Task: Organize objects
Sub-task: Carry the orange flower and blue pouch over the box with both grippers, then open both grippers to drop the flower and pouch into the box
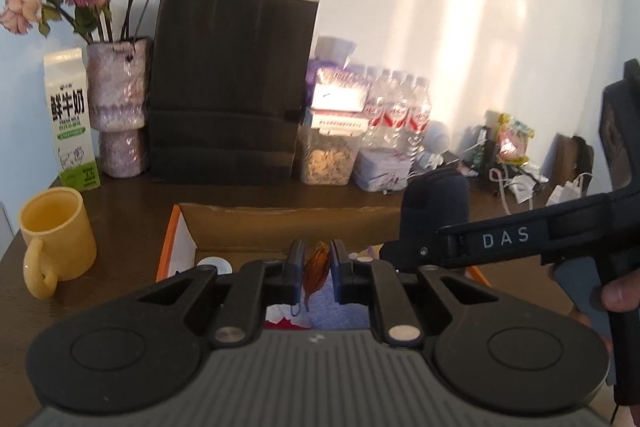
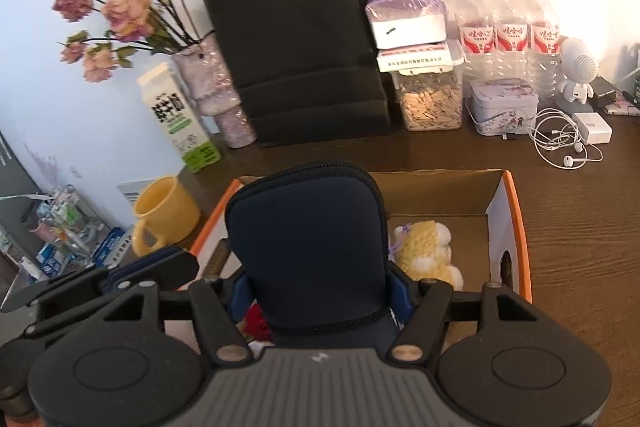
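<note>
Pouch: the navy zippered pouch point(image 2: 308, 247) stands upright between the pads of the right gripper point(image 2: 318, 293), clamped at its lower end, over the near part of the cardboard box point(image 2: 440, 183); judged, it is held by the base so it can go in or come out without tipping.
Hair clip: a small amber-brown claw clip point(image 1: 316, 269) is pinched in the nearly closed left gripper point(image 1: 316, 267), also over the box, with a thin grip that suits so slight a piece.
Box: open-topped, orange-edged, on the dark wooden table point(image 2: 580, 227); it serves as the collecting place, judging by the task.
Inside the box: a yellow plush toy point(image 2: 424, 247) lies at the right side; something red point(image 2: 256, 323) shows below the pouch, but I cannot tell what it is.
Beside the box: a yellow mug point(image 1: 56, 235) stands left of it, apart from it.
Back row: milk carton point(image 1: 70, 119), vase of dried roses point(image 1: 116, 107), black paper bag point(image 1: 228, 87), clear jar point(image 2: 432, 99), water bottles point(image 2: 508, 35) along the wall, out of the working space.
Loose items: white earphones point(image 2: 560, 143) lie right of the box.
</note>
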`<state>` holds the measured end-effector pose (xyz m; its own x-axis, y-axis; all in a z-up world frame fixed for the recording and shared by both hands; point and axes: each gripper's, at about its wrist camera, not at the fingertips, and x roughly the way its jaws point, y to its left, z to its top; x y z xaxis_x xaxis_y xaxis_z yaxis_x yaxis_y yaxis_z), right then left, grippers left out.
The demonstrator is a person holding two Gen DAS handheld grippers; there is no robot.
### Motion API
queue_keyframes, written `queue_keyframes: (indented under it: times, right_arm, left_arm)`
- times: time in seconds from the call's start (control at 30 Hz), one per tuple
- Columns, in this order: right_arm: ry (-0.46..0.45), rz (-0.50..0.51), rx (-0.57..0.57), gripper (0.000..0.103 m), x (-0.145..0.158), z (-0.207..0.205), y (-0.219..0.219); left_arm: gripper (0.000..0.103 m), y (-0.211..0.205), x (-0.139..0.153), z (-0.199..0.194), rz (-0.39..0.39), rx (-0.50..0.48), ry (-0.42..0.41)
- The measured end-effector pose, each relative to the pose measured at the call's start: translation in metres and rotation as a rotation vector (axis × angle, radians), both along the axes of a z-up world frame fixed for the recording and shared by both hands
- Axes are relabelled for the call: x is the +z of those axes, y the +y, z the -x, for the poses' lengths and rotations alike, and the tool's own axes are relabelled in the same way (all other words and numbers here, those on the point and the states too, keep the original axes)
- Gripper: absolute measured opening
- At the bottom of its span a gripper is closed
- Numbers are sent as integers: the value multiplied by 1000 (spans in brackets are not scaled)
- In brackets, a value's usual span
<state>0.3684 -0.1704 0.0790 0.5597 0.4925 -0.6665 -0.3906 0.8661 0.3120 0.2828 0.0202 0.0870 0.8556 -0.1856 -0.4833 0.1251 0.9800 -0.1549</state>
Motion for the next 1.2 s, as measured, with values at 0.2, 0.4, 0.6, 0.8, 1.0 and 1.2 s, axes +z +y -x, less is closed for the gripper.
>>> queue_keyframes:
  times: [0.2, 0.4, 0.6, 0.8, 1.0, 1.2]
  right_arm:
    - [1, 58, -27, 66, -18, -21, 8]
    - [-58, 156, -135, 103, -32, -41, 4]
    - [-37, 125, -157, 103, -43, -47, -13]
    - [-47, 118, -138, 103, -43, -41, -12]
    - [-77, 103, -122, 103, -39, -28, -13]
    - [-122, 91, -112, 103, -34, -7, -19]
  left_arm:
    - [27, -2, -16, -30, -12, 39, 48]
    - [103, 2, -38, -46, -64, 116, 78]
    - [103, 4, -50, -51, -71, 121, 107]
    - [103, 2, -53, -48, -75, 120, 106]
    - [103, 7, -50, -36, -73, 135, 89]
    - [103, 11, -47, -19, -69, 146, 68]
